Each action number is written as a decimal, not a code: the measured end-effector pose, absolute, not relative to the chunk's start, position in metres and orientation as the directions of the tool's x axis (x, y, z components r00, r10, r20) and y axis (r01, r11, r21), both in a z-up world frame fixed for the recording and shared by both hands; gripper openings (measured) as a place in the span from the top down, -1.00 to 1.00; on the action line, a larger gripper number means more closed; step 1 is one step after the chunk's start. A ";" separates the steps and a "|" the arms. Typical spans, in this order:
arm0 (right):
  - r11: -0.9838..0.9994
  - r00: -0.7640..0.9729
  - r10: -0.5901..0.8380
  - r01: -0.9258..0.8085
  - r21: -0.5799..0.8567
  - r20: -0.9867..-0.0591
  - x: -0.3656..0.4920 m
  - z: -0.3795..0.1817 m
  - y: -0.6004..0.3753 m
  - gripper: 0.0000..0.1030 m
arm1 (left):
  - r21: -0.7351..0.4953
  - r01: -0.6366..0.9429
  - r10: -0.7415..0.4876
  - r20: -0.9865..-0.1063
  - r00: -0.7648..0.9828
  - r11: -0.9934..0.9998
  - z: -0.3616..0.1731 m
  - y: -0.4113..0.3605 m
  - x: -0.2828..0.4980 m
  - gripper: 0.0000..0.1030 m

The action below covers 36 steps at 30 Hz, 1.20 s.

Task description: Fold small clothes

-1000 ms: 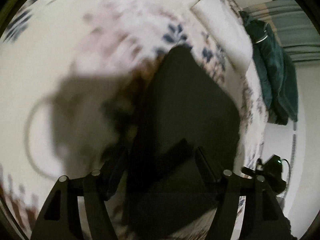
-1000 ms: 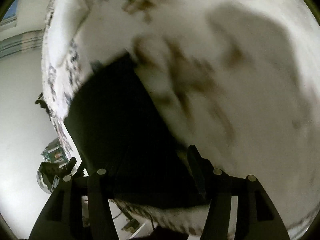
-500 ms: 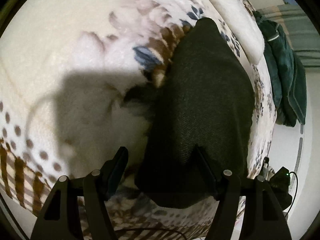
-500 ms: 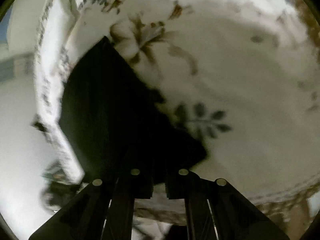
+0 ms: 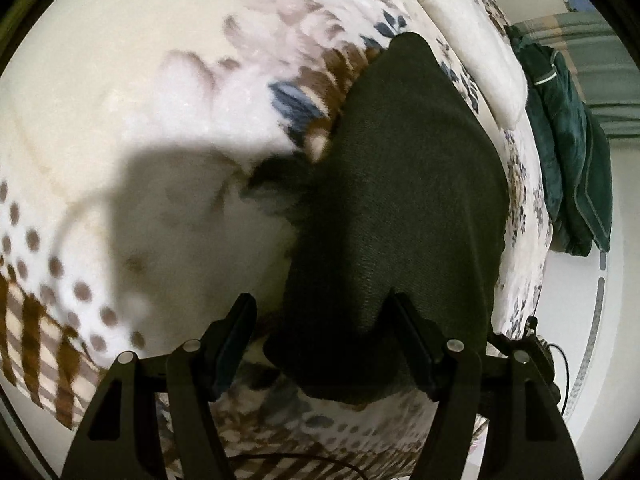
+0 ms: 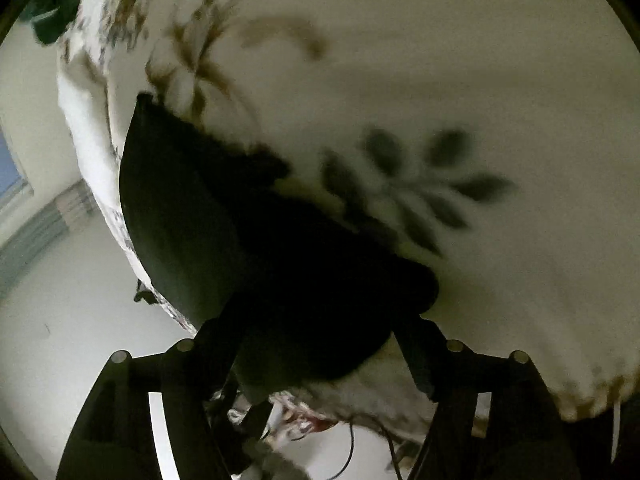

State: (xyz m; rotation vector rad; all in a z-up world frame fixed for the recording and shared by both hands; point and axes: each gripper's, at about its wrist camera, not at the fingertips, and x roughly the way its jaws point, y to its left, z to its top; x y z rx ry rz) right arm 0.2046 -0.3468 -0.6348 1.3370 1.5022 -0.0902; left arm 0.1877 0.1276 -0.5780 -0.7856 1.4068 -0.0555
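A dark folded garment [image 5: 400, 200] lies flat on a cream floral blanket [image 5: 140, 100], close to the bed's edge. My left gripper [image 5: 320, 316] is open above the garment's near corner; its right finger [image 5: 412, 332] is over the cloth and its left finger over bare blanket. In the right wrist view the same garment [image 6: 200, 220] fills the lower middle. My right gripper [image 6: 320, 324] hangs low over its near end with jaws opening. The cloth lies between the fingers, and the pads do not press on it.
A dark green jacket [image 5: 568, 140] and a white pillow [image 5: 472, 40] lie at the far end of the bed. The bed's edge runs just beside the garment, with pale floor [image 6: 60, 320] below. Cables [image 6: 348, 452] hang under the near edge.
My right gripper closed to shut, then spread apart again, rolling and sinking closer to the garment's near end. The left view shifted a little early on, then held still, jaws unchanged.
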 end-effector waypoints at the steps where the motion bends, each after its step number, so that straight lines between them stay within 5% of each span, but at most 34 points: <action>1: 0.375 0.237 0.678 0.702 0.605 -0.696 0.211 -0.629 -0.342 0.41 | -0.519 -0.408 -0.477 -0.854 0.207 0.752 -0.578 0.128 0.188 -0.30; 4: 0.372 0.364 0.727 0.504 0.779 -0.582 0.219 -0.606 -0.338 0.51 | -0.529 -0.404 -0.483 -0.848 0.218 0.746 -0.578 0.127 0.189 -0.30; 7: 0.534 0.258 0.652 0.512 0.673 -0.713 0.207 -0.623 -0.350 0.52 | -0.539 -0.402 -0.493 -0.841 0.221 0.740 -0.580 0.126 0.187 -0.30; 10: 0.484 0.205 0.688 0.585 0.651 -0.696 0.197 -0.630 -0.361 0.41 | -0.534 -0.403 -0.494 -0.844 0.209 0.743 -0.581 0.124 0.182 -0.30; 12: 0.566 0.162 0.610 0.596 0.570 -0.775 0.196 -0.605 -0.362 -0.09 | -0.529 -0.402 -0.490 -0.847 0.205 0.747 -0.578 0.124 0.178 -0.30; 17: 0.490 0.205 0.678 0.590 0.642 -0.706 0.190 -0.578 -0.354 -0.11 | -0.527 -0.410 -0.485 -0.849 0.209 0.745 -0.571 0.124 0.170 -0.30; 20: 0.555 0.173 0.639 0.571 0.605 -0.749 0.193 -0.582 -0.334 -0.10 | -0.526 -0.403 -0.487 -0.849 0.203 0.749 -0.574 0.118 0.169 -0.30; 23: 0.579 0.180 0.586 0.588 0.564 -0.790 0.190 -0.584 -0.335 0.82 | -0.510 -0.396 -0.473 -0.860 0.193 0.764 -0.580 0.113 0.170 -0.30; 34: 0.713 0.103 0.463 0.546 0.440 -0.880 0.194 -0.576 -0.347 0.88 | -0.503 -0.357 -0.470 -0.864 0.180 0.787 -0.582 0.107 0.172 -0.30; 36: 0.698 0.087 0.480 0.565 0.440 -0.873 0.197 -0.579 -0.350 0.71 | -0.508 -0.361 -0.475 -0.861 0.181 0.782 -0.583 0.107 0.172 -0.30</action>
